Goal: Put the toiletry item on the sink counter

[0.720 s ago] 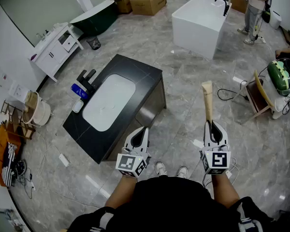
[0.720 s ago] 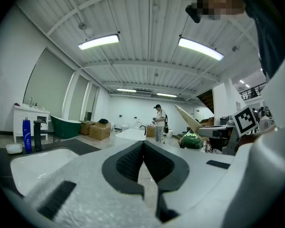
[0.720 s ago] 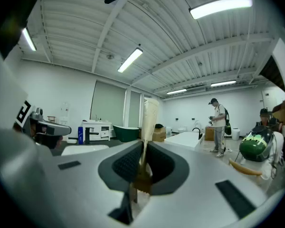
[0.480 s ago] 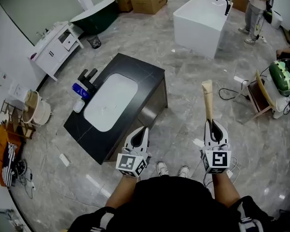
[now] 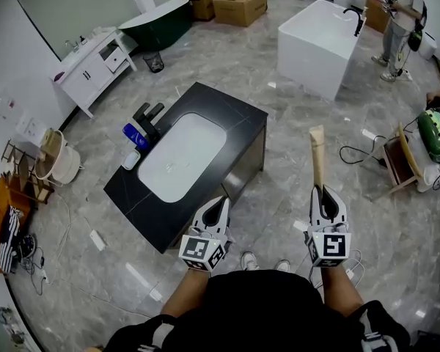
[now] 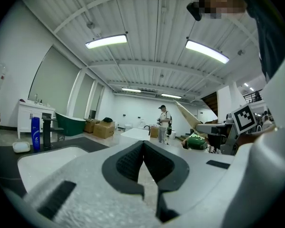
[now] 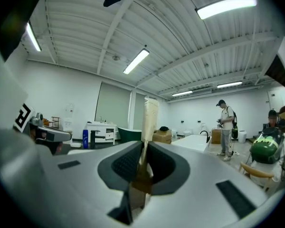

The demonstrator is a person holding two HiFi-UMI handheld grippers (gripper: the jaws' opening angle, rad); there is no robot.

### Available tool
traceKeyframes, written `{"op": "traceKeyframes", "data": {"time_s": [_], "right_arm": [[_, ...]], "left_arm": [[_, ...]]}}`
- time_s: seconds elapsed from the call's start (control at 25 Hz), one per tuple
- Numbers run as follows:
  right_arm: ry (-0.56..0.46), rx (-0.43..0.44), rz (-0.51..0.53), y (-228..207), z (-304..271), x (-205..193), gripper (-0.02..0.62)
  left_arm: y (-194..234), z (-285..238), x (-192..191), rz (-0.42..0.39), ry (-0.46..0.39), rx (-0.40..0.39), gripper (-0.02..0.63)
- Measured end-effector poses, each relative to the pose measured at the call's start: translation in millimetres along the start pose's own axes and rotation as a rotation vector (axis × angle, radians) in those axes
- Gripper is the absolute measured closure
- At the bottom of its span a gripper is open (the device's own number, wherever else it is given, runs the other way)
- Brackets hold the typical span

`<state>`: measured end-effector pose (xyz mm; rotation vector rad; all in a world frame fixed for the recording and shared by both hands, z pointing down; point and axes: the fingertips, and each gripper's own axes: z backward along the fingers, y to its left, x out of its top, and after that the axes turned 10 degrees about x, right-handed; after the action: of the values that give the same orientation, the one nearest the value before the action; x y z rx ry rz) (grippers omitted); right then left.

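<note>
The tube (image 5: 317, 152) is clamped at its near end by the right gripper (image 5: 322, 191), with its flat tip projecting ahead of the jaws. It is judged light, soft and easily squashed, so the stiffer near end is best gripped. The left gripper (image 5: 218, 201) is closed on nothing. The black counter (image 5: 238, 116) lies ahead-left of both grippers. Its far side is crowded by a tap (image 5: 148, 114) and a blue bottle (image 5: 134, 135).

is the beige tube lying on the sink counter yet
No, the beige tube is clamped in the right gripper, sticking out over the floor, apart from the sink counter.
</note>
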<state>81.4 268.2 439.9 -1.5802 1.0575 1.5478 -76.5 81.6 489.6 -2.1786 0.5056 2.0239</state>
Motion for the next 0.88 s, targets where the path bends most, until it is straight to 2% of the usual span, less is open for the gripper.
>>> {"op": "traceKeyframes", "data": {"time_s": [0.48, 0.88], "right_arm": [[-0.005, 0.061, 0.022, 45.8, -53.8, 12.5, 0.549], [0.009, 0.151, -0.011, 43.1, -137.6, -0.6, 0.549]], "left_arm": [[64.2, 13.3, 10.7, 0.052, -0.024, 0.060, 0.597], [101.7, -21.8, 7.3, 0.047, -0.018, 0.141, 0.597]]}}
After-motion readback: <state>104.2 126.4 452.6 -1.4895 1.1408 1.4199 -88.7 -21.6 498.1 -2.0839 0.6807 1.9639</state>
